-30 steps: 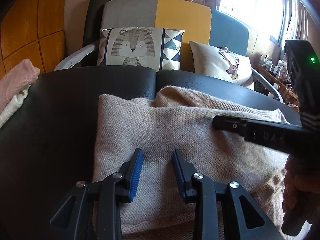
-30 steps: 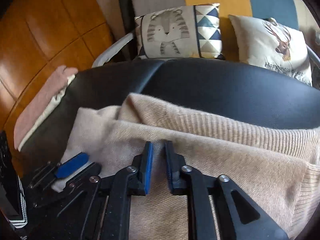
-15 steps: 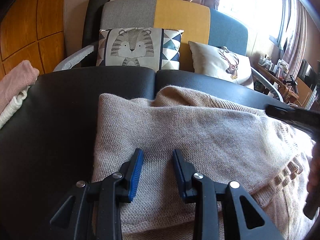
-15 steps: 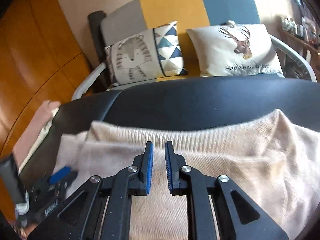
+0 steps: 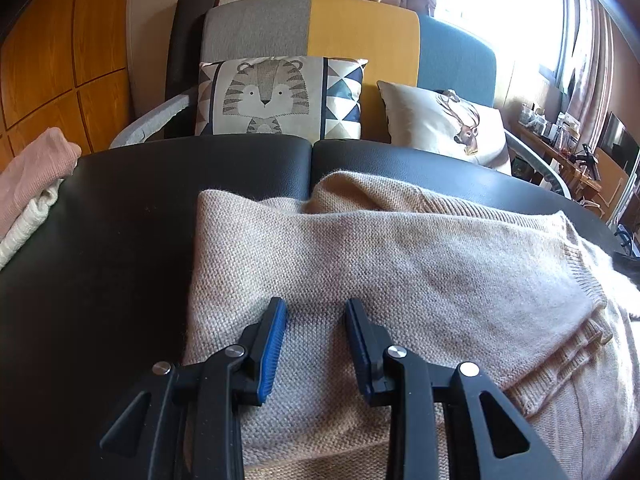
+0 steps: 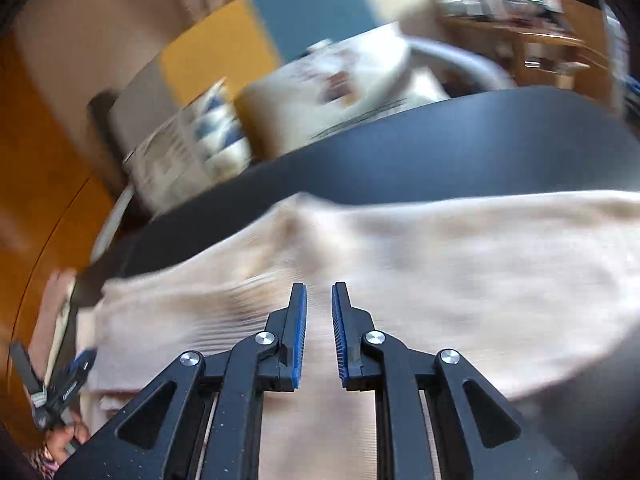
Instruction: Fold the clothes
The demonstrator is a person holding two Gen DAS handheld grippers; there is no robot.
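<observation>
Beige knitted sweater (image 5: 380, 264) lies folded on black table (image 5: 100, 240); both grippers' fingers spread, empty.

The left gripper (image 5: 316, 308) points forward, level, its two black fingers with blue pads (image 5: 272, 346) set well apart, nothing between them. The right gripper (image 6: 319, 296) also points forward, its view tilted and blurred; its fingers stand parallel with a narrow gap between the blue pads (image 6: 300, 336), gripping nothing. In the right wrist view the left gripper (image 6: 60, 380) shows small at the near left edge, and part of a hand (image 6: 64, 438) holding it appears just below. No arm or sleeve can be made out clearly.
</observation>
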